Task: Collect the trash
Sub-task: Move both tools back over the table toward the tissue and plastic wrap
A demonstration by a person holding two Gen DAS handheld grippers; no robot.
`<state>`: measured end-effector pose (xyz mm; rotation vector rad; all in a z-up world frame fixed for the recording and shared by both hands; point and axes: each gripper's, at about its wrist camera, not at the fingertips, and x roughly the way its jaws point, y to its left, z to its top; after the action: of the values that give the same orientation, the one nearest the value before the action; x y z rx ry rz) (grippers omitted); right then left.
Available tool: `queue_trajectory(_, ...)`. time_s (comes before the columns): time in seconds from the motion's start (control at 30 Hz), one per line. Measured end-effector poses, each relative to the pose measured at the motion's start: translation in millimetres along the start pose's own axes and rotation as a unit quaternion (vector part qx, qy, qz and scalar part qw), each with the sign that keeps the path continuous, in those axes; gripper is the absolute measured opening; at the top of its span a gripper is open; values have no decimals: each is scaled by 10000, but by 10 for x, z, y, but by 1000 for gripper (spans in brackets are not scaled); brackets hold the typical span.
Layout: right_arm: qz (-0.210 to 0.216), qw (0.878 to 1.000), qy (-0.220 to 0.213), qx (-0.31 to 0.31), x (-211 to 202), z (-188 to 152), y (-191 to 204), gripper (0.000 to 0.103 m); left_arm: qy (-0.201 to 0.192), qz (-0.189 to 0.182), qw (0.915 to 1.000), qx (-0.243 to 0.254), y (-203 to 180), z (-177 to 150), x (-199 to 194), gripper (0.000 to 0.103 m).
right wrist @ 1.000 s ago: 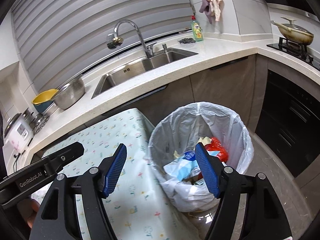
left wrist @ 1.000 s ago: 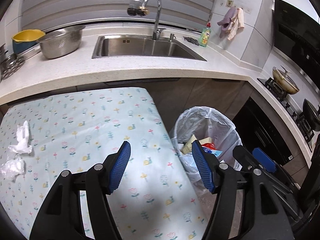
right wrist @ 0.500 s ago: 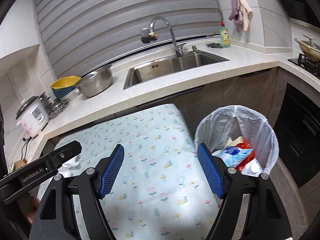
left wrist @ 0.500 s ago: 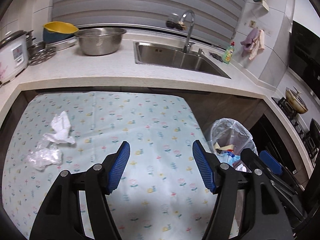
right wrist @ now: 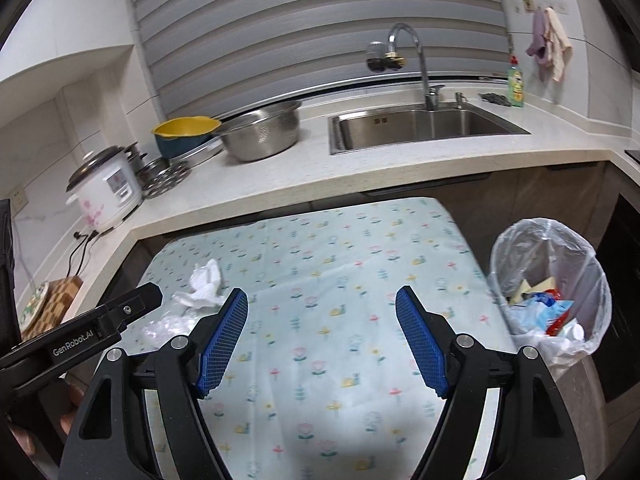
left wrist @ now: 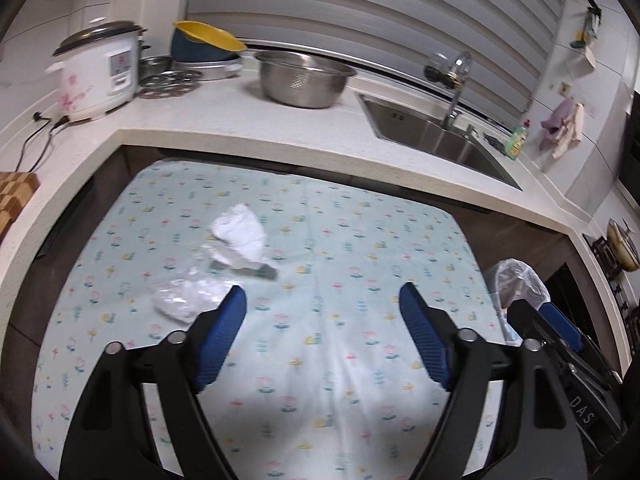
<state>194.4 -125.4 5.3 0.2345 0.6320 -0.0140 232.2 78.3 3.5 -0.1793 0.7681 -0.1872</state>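
Both views have swung away from the trash bin (right wrist: 550, 292) since 1 s ago, so the floral-cloth counter (left wrist: 340, 360) now fills most of the picture and the bin sits off at about 3 o'clock.

Left gripper (left wrist: 322, 330) hangs over the cloth with its jaws spread wide, nothing between them. Same for the right gripper (right wrist: 322, 338): jaws wide apart, empty.

I count 2 pieces of trash left on the cloth. A crumpled white tissue (left wrist: 240, 240) lies at roughly 11 o'clock from the left gripper, and a scrunched clear plastic wrap (left wrist: 186, 298) lies just beside its left pad, around 9 o'clock. They look close together, maybe touching, but I can't tell for sure. In the right wrist view both sit at about 10 o'clock.

What could go wrong, I reckon: both scraps are light and floppy, so a pad brushing one would probably just push it along the cloth. A pinch that goes too low could also catch the cloth and drag it.

Hard to make out: the left wrist view is motion-blurred, there's a dark smudge at the tissue's lower edge I can't identify, the plastic wrap nearly vanishes against the pattern, and the bin is mostly blocked in the left view.
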Motion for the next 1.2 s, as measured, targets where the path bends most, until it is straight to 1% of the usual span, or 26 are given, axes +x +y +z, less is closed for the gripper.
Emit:
queue_trajectory(0.23,232,9992,166,-267,213,-69,493,74,0,310,9992,-254,552,-16,-59,76)
queue_trajectory(0.27,258,9990,191,-309,249,-80,560,74,13,350,9990,-287,627,-18,-56,77)
queue_trajectory(0.33,300,9986,239,-368,324,-102,676,74,52,413,9986,-338,778,-29,-38,82)
queue_trajectory(0.4,339,9981,290,-430,407,-123,777,74,74,503,9981,-356,888,-42,-3,84)
queue_trajectory(0.63,432,9957,520,-637,798,-200,1079,74,388,712,9958,-427,1207,-126,297,84)
queue_trajectory(0.77,490,9944,661,-668,1094,-211,1180,74,584,684,9945,-528,1310,-161,542,84)
queue_trajectory(0.97,552,9929,837,-635,1549,-145,1277,74,741,602,9935,-621,1404,-132,901,84)
queue_trajectory(1.03,582,9924,897,-601,1692,-119,1301,74,772,594,9929,-678,1443,-128,996,81)
queue_trajectory(1.07,585,9922,918,-608,1753,-111,1319,74,788,594,9928,-682,1461,-128,1049,76)
queue_trajectory(1.13,597,9916,960,-634,1876,-99,1355,74,842,514,9928,-685,1482,-127,1122,72)
queue_trajectory(1.2,616,9908,1016,-649,1999,-102,1398,74,799,425,9932,-726,1512,-113,1141,64)
